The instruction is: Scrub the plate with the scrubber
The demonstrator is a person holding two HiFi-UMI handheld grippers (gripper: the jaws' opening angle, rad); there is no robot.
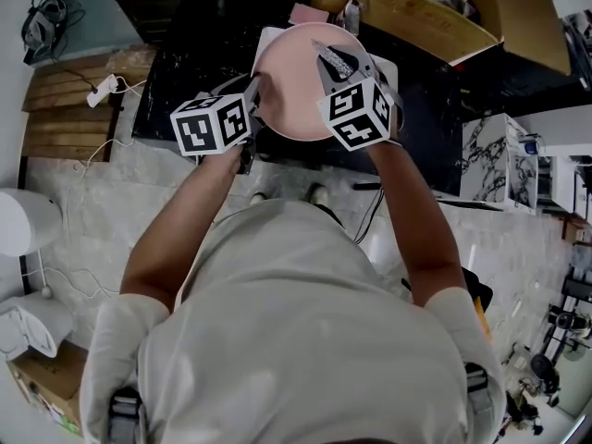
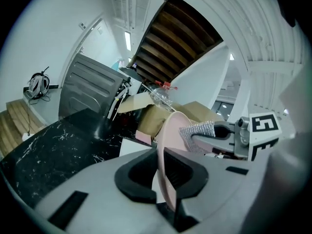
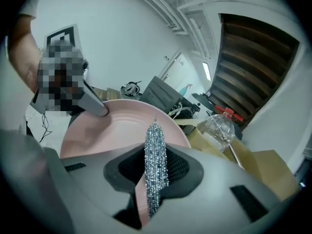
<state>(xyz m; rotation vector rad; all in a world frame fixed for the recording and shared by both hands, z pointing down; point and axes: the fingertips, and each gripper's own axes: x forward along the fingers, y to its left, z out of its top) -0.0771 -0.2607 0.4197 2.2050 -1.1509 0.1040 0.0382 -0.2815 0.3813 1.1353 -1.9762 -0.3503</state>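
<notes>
The left gripper (image 2: pixel 163 174) jaws grip the pink plate (image 1: pixel 291 95) by its near rim; the right gripper (image 3: pixel 155 172) jaws clamp the silver mesh scrubber (image 3: pixel 156 145) against the plate face.

The head view looks steeply down from above the person's shoulders, along both arms, onto the plate (image 1: pixel 296 86) held over a black counter (image 1: pixel 185 63). The left gripper view sits very close behind its own jaws, meets the plate edge-on, and faces across to the right gripper (image 2: pixel 196 133) and the scrubber (image 2: pixel 201 128). The right gripper view, equally close, looks over the plate's face toward the left gripper (image 3: pixel 101 111) at the far rim. All three views share the plate, the scrubber and the cardboard boxes (image 1: pixel 416 12) behind.
</notes>
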